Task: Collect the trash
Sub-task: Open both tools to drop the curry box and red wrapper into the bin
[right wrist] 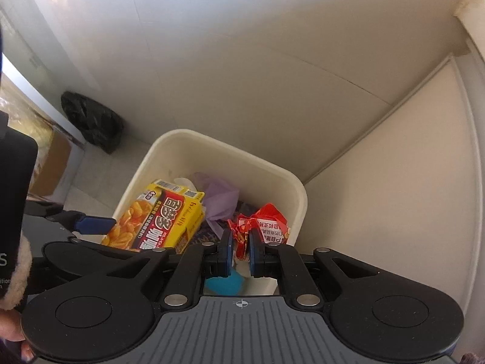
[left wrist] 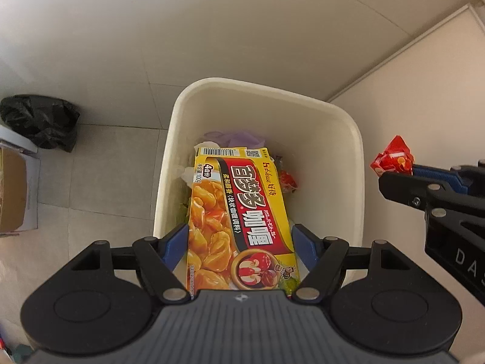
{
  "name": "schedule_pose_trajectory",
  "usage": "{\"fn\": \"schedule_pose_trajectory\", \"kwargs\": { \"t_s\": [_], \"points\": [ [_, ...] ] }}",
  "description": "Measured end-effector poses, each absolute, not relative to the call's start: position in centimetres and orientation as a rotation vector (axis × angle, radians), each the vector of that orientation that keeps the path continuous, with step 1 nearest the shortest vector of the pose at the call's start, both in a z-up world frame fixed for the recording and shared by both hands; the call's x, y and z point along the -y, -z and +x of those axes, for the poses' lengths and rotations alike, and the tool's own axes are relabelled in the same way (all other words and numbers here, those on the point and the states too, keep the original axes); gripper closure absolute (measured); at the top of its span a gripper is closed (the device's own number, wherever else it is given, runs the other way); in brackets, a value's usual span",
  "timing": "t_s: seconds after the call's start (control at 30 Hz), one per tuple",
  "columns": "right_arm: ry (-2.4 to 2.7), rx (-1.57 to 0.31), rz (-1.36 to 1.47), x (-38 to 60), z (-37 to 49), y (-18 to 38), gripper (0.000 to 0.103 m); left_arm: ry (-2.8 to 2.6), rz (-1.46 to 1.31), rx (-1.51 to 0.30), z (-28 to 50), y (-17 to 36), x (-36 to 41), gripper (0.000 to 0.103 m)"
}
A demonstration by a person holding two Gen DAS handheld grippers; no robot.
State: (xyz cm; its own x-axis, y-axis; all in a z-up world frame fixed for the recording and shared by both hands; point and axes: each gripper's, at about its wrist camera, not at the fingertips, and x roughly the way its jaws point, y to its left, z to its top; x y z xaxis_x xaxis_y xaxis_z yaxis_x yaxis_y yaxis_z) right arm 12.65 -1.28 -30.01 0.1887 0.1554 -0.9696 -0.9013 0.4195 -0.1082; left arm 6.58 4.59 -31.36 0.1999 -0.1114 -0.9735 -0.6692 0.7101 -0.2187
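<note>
Left wrist view: my left gripper [left wrist: 241, 242] points down into the cream plastic waste bin [left wrist: 348, 127] on the tiled floor. Between my blue-padded fingers [left wrist: 175, 244] is the yellow cardboard curry box [left wrist: 239, 212], printed with a red band and a picture of curry. Its long axis runs straight away from me, along the fingers, far end down in the bin. The fingers are spread about as wide as the box; I cannot tell whether they grip it or have let go. Off to the right, my right gripper [left wrist: 394, 171] carries a crumpled red foil wrapper [left wrist: 392, 159], outside the bin's right rim.

Right wrist view: my right gripper [right wrist: 241, 244] has its fingers nearly together, pinching the red wrapper, which sticks out ahead over the bin's right side. The curry box lies to the left, leaning inside the bin on purple and white scraps [right wrist: 218, 197]. The right hand seems next to drop.
</note>
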Motion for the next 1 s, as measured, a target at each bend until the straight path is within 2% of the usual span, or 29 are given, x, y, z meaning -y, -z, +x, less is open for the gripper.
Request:
{"fn": "schedule_pose_trajectory", "kwargs": {
  "t_s": [0.17,0.2,0.3,0.37,0.43,0.53,1.0],
  "points": [
    [-0.853,-1.155,-0.855,0.7,12.6,30.8,0.093,-0.419,-0.692,-1.331,7.1,30.9,-3.8,0.032],
    [-0.852,-1.159,-0.860,0.6,12.7,30.9,0.090,-0.417,-0.689,-1.334,7.0,30.9,-3.6,0.032],
    [-0.849,-1.176,-0.863,0.2,12.5,31.5,0.086,-0.425,-0.692,-1.338,7.0,30.7,-3.3,0.022],
    [-0.847,-1.185,-0.855,0.2,12.6,31.3,0.079,-0.419,-0.701,-1.330,6.8,30.7,-3.3,0.018],
    [-0.844,-1.187,-0.851,0.4,12.7,30.9,0.067,-0.415,-0.697,-1.332,6.8,30.8,-3.2,0.015],
    [-0.844,-1.182,-0.850,0.5,12.6,30.9,0.059,-0.413,-0.690,-1.335,6.6,30.8,-3.2,0.014],
    [-0.850,-1.161,-0.819,0.7,12.7,29.7,0.055,-0.421,-0.672,-1.315,6.7,29.3,-3.3,0.011]
  ]
}}
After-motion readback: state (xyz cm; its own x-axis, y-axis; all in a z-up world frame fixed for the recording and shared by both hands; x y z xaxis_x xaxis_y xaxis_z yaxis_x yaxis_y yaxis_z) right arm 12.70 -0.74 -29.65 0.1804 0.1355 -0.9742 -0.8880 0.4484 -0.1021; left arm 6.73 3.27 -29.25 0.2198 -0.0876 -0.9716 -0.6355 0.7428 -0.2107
